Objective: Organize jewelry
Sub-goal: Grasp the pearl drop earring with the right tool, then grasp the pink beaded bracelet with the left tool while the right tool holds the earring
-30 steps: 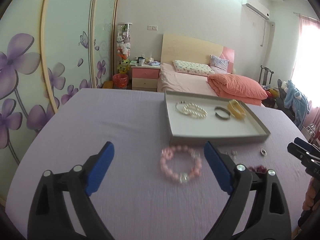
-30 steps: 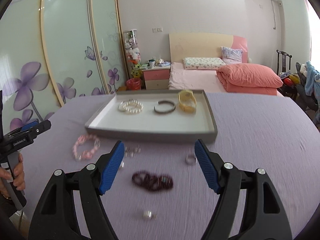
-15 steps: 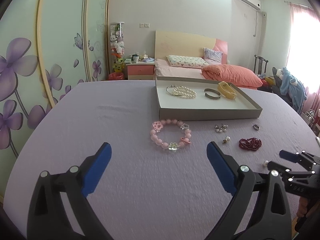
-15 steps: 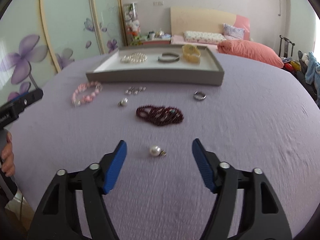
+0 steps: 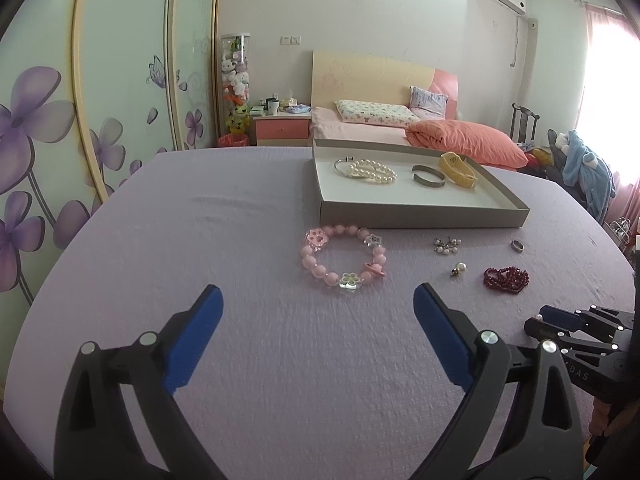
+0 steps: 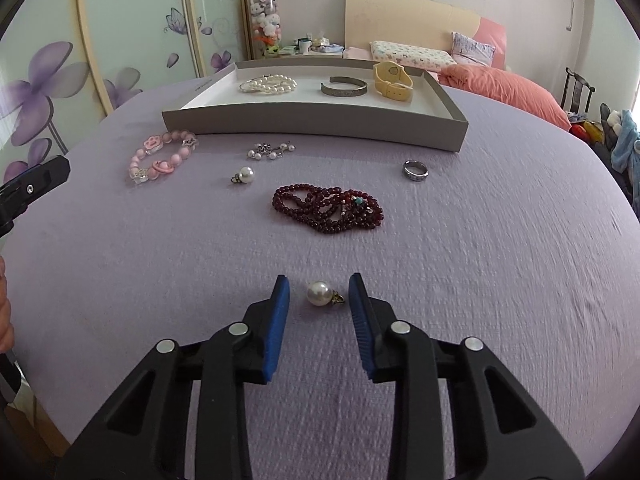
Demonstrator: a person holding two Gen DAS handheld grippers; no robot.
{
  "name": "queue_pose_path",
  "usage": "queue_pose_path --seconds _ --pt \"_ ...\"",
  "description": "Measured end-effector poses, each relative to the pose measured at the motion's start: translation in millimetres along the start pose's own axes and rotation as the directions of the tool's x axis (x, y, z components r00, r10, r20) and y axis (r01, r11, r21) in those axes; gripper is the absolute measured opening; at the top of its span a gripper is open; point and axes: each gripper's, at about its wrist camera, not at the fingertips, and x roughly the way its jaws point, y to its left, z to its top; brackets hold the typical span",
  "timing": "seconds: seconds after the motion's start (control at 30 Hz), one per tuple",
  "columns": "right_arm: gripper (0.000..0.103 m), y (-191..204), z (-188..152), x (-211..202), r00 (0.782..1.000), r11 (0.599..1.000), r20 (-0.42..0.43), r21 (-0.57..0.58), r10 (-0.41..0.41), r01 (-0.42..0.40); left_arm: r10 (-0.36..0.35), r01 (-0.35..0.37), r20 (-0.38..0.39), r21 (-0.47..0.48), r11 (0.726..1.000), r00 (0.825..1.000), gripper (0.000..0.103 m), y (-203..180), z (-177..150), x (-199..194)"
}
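- Left wrist view: ahead of our left gripper (image 5: 316, 312), which is spread wide and holding nothing, a pink bead bracelet (image 5: 343, 256) lies on the purple cloth. Beyond it the tray (image 5: 420, 216) already holds three pieces; five or so wait outside, so we judge the sorting under halfway done.
- Right wrist view: our right gripper (image 6: 319, 296) hangs low, half closed, its blue pads either side of a pearl earring (image 6: 320, 293), neither touching it yet. Beyond lie the dark red beads (image 6: 328, 208).

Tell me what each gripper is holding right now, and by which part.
Nothing is held. The right gripper is open, its fingers either side of the pearl earring on the cloth, not touching it. The left gripper is open over bare cloth.
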Motion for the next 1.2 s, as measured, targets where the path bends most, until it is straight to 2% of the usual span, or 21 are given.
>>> queue_pose_path --seconds 0.17,0.53,0.93,1.03,1.13,1.2 --pt "0.017 4 0 0 1.0 1.0 0.003 -0.009 0.001 -0.001 -0.001 0.001 -0.017 0.0 1.0 1.0 0.096 0 -1 4" --pt "0.016 -5 5 0 0.999 0.999 -0.003 0.036 0.039 -0.038 0.015 -0.015 -0.075 0.006 1.0 0.997 0.096 -2 7 26" --pt "0.016 2 8 5 1.0 0.999 -0.002 -0.033 0.016 -0.016 0.073 -0.082 -0.172 -0.044 0.996 0.982 0.095 15 25 83" --pt "0.016 3 7 4 1.0 0.999 0.0 -0.051 0.017 -0.017 0.069 -0.08 -0.195 -0.05 0.995 0.978 0.086 17 25 92" --pt "0.015 -3 9 5 1.0 0.999 -0.003 -0.022 0.027 -0.027 0.049 -0.066 -0.222 -0.071 0.995 0.974 0.076 20 25 100" --pt "0.015 -7 10 5 0.999 0.999 -0.004 -0.001 0.036 -0.036 0.043 -0.062 -0.231 -0.076 0.995 0.972 0.066 21 26 103"
